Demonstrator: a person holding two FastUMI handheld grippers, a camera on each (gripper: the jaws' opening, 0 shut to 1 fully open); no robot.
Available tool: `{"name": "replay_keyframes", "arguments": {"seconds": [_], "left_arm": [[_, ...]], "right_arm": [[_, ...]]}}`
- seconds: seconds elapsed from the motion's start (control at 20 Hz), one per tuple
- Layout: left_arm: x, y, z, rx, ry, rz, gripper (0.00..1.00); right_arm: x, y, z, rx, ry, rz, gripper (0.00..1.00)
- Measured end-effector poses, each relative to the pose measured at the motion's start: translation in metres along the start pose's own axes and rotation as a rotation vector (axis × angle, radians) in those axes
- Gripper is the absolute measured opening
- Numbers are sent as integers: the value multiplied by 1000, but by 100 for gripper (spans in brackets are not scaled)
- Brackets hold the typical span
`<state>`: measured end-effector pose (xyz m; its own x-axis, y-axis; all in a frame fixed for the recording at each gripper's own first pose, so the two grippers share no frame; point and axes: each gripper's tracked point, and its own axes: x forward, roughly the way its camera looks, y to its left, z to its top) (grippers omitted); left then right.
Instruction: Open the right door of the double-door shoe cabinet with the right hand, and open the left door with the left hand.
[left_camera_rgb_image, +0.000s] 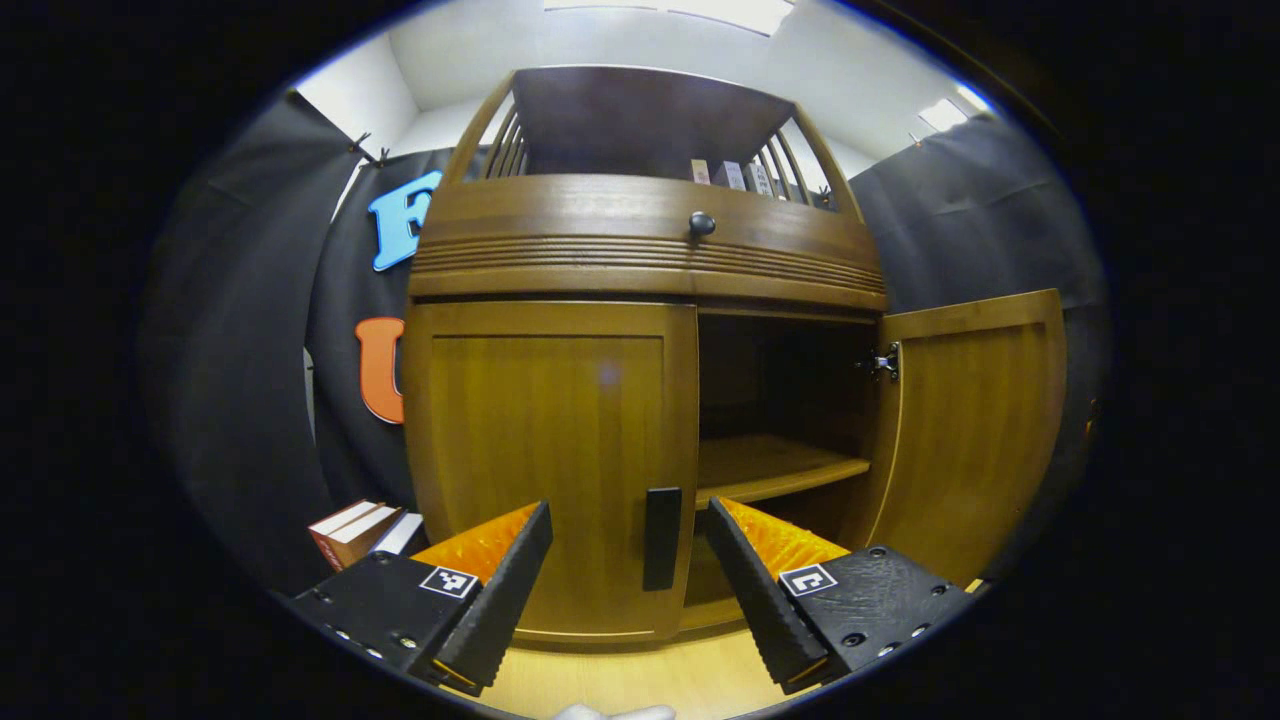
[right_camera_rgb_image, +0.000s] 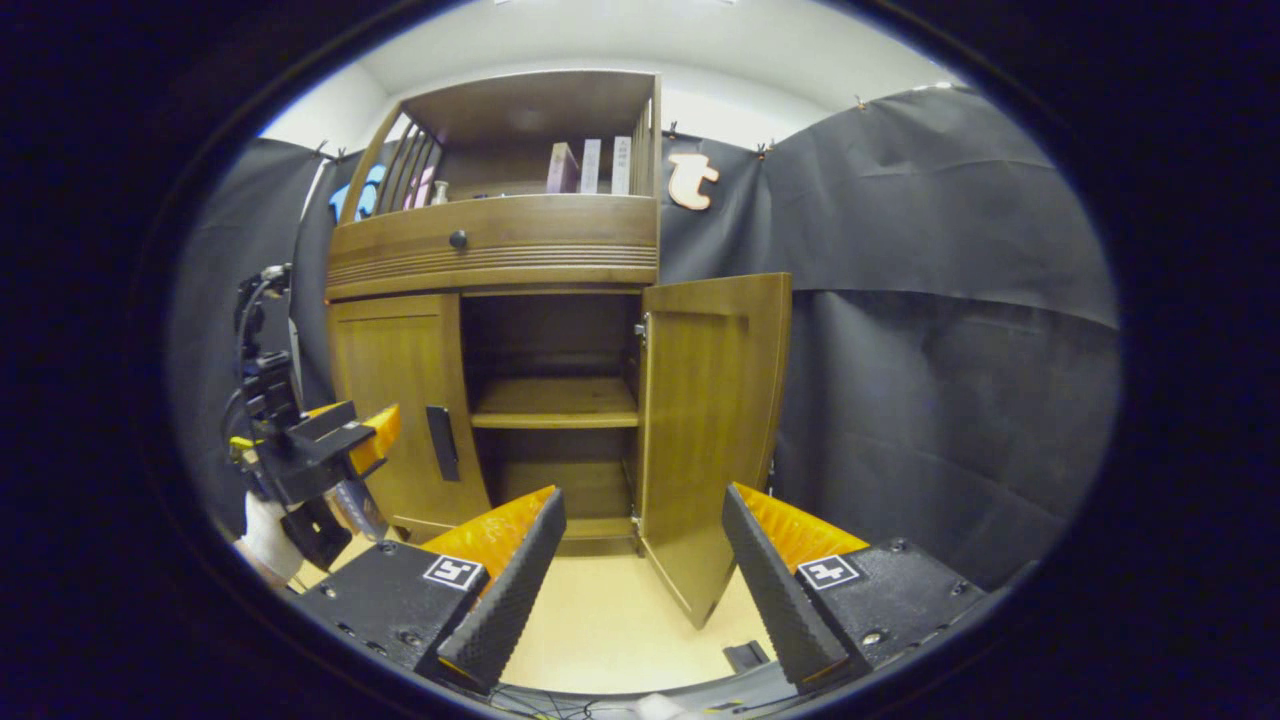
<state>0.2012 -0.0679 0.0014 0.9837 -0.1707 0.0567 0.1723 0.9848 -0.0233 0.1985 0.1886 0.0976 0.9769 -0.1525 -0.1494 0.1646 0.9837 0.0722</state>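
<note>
Right door (right_camera_rgb_image: 712, 420) open; left door (left_camera_rgb_image: 555, 465) shut; left tool (left_camera_rgb_image: 628, 580) agape before handle (left_camera_rgb_image: 662, 538), right tool (right_camera_rgb_image: 643, 585) agape, idle; next, clamp handle, pull

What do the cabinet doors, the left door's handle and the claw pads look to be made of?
Left door and right door: wood or wood veneer, going by the grain lines, with a semi-gloss brown varnish that catches the light. Handle: matte black bar, plastic or painted metal; I cannot tell which. Left claw pads: black, finely ribbed, probably rubber, on orange backing.
</note>
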Motion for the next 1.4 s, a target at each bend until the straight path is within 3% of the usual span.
{"name": "replay_keyframes", "arguments": {"seconds": [0.5,0.55,0.6,0.65,0.75,0.95,1.0,1.05,1.15,1.2,1.25,1.4], "left_arm": [[85,-16,-55,35,30,38,94],[88,-13,-59,40,30,52,99],[93,-14,-62,42,37,52,77],[97,-14,-64,42,34,57,87],[104,-9,-69,39,48,67,69],[105,-17,-75,9,68,14,33],[105,-16,-75,2,62,10,42],[104,-18,-74,-7,61,6,27],[96,-18,-75,-8,68,-6,27],[91,-18,-75,-11,71,-12,36],[86,-18,-75,-11,72,-19,27],[66,-16,-75,-5,69,-49,27]], "right_arm": [[1,-11,-8,-51,45,-31,100],[1,-12,-9,-53,50,-31,100],[0,-12,-12,-55,57,-31,99],[0,-13,-14,-61,60,-29,99],[-1,-17,-14,-70,57,-35,100],[-1,-17,-19,-64,64,-30,100],[-2,-16,-19,-63,66,-27,100],[-3,-15,-21,-64,66,-22,100],[-7,-16,-22,-64,61,-24,100],[-9,-16,-22,-61,58,-21,100],[-12,-16,-24,-58,56,-19,100],[-15,-15,-26,-50,61,-12,100]]}}
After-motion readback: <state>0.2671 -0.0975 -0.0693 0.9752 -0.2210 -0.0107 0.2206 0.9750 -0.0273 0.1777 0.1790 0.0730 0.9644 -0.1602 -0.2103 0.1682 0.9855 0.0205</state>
